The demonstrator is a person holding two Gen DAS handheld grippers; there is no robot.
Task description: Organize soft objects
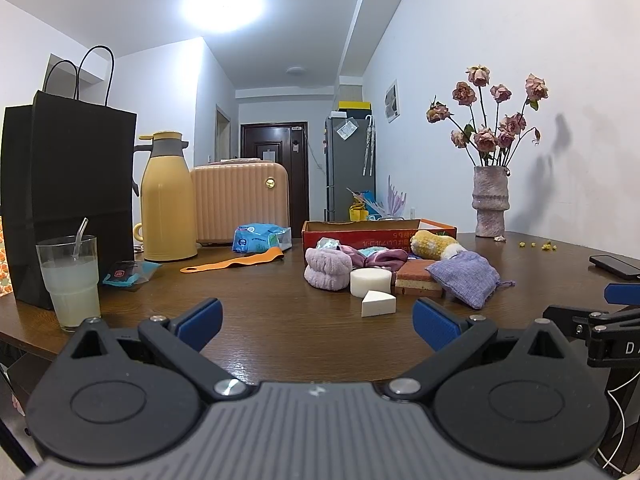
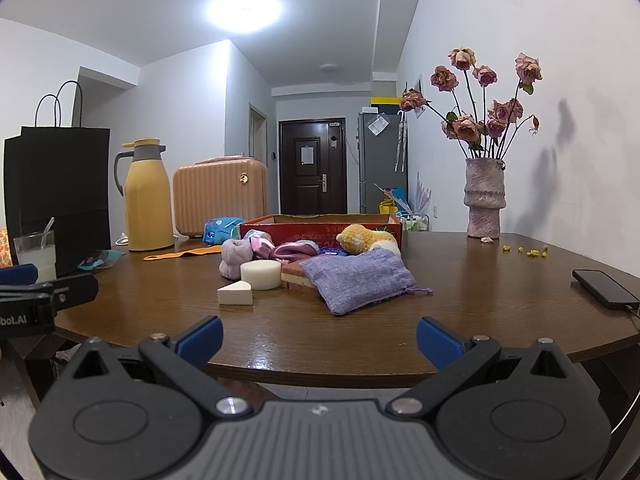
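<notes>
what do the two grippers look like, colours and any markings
Both match: left gripper and right gripper have a ribbed grey body, black linkage arms with round black discs, silver pivot bolts and blue ribbed pads. White lettering, partly cut off, shows on each one's side.

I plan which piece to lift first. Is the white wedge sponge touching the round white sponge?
Cannot tell. In both wrist views the wedge sponge overlaps the base of the round sponge; neither shows a gap or contact plainly.
</notes>
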